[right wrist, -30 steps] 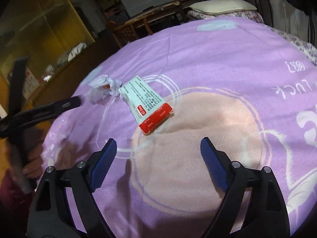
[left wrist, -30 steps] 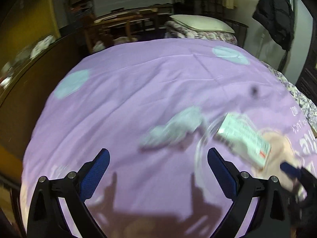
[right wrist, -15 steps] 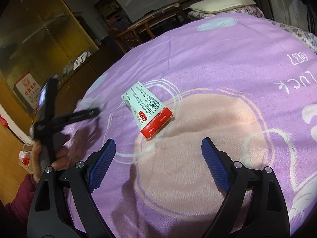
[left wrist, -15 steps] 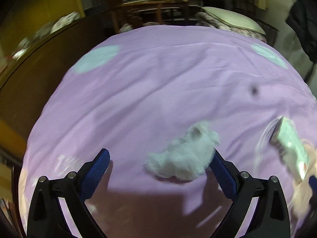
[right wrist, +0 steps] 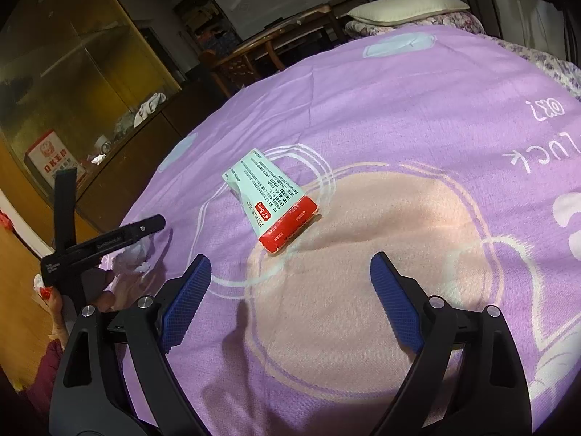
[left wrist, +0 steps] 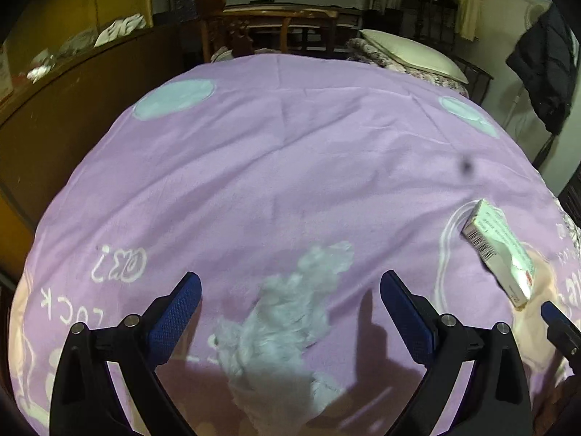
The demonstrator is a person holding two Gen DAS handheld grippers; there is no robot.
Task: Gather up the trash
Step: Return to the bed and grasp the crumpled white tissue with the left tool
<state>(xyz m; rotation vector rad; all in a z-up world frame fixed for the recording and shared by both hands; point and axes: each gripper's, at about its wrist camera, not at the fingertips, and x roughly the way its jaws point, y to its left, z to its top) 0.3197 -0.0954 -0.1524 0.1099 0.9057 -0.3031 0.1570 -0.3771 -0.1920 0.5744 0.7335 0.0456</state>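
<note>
The left gripper (left wrist: 290, 312) hangs low over the bed with its fingers (left wrist: 174, 316) spread wide on either side of a crumpled tissue (left wrist: 287, 319), and nothing is held yet; the tissue lies between the fingers and reaches under the camera, so part of it is out of the closing line, and I judge a squeeze from here may pinch only one loose fold and leave the rest trailing or tearing away; the wad is soft and light, so a shallow bite could also let it slip out on the lift; the purple bedspread (left wrist: 290, 167) under it is soft as well, and fingers pushed too deep could catch the cloth together with the tissue and drag it up; the right gripper (right wrist: 290, 294) also stands wide and empty, short of a small carton (right wrist: 272, 207) with a red end that lies flat on the peach patch of the print; a flat carton on yielding cloth gives the fingers little edge to take, so they may push it along or tip it; the two grippers work near each other, and the right one's tip (left wrist: 559, 323) shows at the edge of the left view, so a careless reach could knock them together; farther off lie a pillow (left wrist: 410, 54) and a dark coat (left wrist: 544, 61), clear of the work.
</note>
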